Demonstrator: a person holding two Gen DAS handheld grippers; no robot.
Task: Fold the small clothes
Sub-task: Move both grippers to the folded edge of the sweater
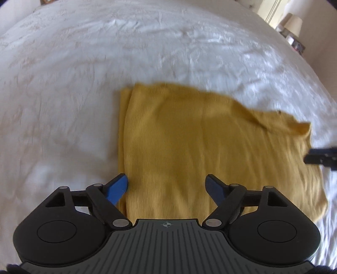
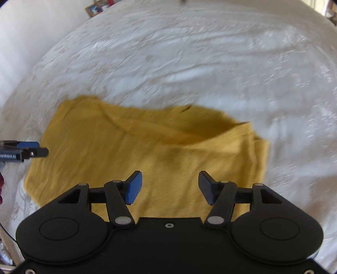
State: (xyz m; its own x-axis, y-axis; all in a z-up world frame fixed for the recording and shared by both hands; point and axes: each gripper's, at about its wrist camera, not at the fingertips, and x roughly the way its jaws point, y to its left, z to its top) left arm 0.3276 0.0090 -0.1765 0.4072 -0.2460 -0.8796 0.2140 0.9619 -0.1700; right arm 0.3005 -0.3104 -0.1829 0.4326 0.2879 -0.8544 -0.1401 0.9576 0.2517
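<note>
A mustard-yellow garment point(image 1: 200, 143) lies folded flat on the white bed point(image 1: 84, 63); it also shows in the right wrist view point(image 2: 137, 147). My left gripper point(image 1: 167, 186) is open and empty, hovering over the garment's near left edge. My right gripper point(image 2: 170, 186) is open and empty above the garment's near right part. The right gripper's tip shows at the right edge of the left wrist view point(image 1: 322, 158). The left gripper's tip shows at the left edge of the right wrist view point(image 2: 27, 151). The garment's right side has stacked folded layers point(image 2: 259, 151).
The white wrinkled bedspread point(image 2: 189, 63) surrounds the garment on all sides. A lamp point(image 1: 292, 23) stands beyond the bed at the far right. A framed picture point(image 2: 94, 9) sits beyond the bed's far left.
</note>
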